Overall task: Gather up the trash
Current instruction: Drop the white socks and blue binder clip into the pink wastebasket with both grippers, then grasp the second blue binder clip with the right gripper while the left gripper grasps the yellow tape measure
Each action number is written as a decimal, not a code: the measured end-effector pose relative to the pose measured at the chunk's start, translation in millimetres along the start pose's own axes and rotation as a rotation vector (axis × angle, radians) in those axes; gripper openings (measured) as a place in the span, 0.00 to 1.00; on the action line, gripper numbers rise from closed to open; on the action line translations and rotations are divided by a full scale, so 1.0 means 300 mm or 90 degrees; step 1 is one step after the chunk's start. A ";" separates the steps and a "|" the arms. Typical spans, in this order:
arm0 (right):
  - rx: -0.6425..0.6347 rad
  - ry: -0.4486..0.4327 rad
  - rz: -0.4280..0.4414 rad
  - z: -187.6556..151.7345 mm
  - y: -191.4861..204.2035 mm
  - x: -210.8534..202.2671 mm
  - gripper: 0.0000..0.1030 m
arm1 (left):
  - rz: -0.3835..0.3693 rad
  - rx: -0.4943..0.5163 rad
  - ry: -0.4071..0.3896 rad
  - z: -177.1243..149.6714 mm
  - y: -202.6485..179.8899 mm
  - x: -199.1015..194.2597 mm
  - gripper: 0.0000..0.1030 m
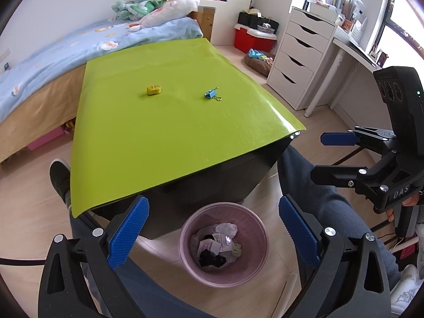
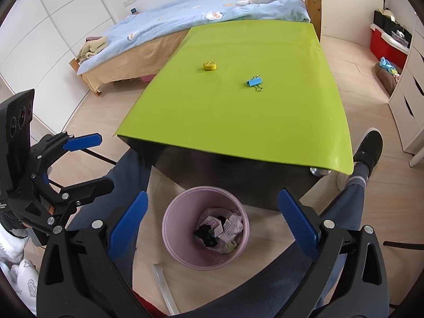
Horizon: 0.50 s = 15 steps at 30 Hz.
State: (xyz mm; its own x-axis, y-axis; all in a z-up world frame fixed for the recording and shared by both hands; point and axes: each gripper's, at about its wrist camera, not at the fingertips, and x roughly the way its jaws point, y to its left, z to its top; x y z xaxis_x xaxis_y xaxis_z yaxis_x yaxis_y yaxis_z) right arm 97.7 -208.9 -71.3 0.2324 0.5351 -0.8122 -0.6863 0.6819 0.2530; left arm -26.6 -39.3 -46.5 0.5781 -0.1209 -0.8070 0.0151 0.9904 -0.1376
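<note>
Trash [image 1: 216, 246] already fills the pink bin [image 1: 185, 238] on the floor near the counter [image 1: 185, 137]. Yellow tape roll [image 1: 154, 90] and blue binder clip [image 1: 211, 94] remain far across it. Both the left gripper [image 1: 212, 235] and right gripper [image 2: 212, 228] hang released, empty.

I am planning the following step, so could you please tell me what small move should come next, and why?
Probably reach the left gripper forward to the yellow tape roll on the green tabletop. Both grippers are open and empty above the pink bin, while the roll and the blue binder clip remain uncollected.
</note>
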 end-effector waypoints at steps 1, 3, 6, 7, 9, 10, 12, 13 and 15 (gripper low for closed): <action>-0.001 0.000 -0.001 0.011 -0.002 0.002 0.94 | 0.000 -0.002 -0.002 0.007 0.004 0.001 0.92; -0.012 -0.003 -0.007 0.058 -0.012 0.009 0.94 | 0.001 -0.005 -0.008 0.025 0.015 0.001 0.92; -0.034 -0.005 -0.014 0.141 -0.026 0.023 0.94 | 0.006 -0.012 -0.014 0.042 0.030 0.004 0.92; -0.040 -0.005 -0.015 0.169 -0.032 0.030 0.94 | 0.008 -0.015 -0.016 0.047 0.037 0.005 0.92; -0.058 -0.001 -0.022 0.237 -0.041 0.054 0.94 | 0.010 -0.024 -0.020 0.053 0.053 0.004 0.92; -0.068 0.003 -0.027 0.271 -0.045 0.070 0.94 | 0.011 -0.027 -0.022 0.056 0.060 0.003 0.92; -0.084 0.012 -0.035 0.328 -0.050 0.102 0.94 | 0.015 -0.030 -0.023 0.057 0.073 0.003 0.92; -0.091 0.017 -0.036 0.354 -0.055 0.117 0.94 | 0.017 -0.033 -0.022 0.058 0.080 0.004 0.92; -0.116 0.031 -0.045 0.411 -0.058 0.157 0.94 | 0.020 -0.042 -0.021 0.055 0.097 0.005 0.92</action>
State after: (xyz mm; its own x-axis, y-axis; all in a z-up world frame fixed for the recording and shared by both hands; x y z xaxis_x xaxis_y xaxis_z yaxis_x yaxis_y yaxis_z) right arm 205.4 -134.1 -49.2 0.2538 0.4622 -0.8497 -0.7838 0.6131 0.0994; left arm -11.8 -9.6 -42.1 0.6040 -0.0869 -0.7923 -0.0565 0.9869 -0.1513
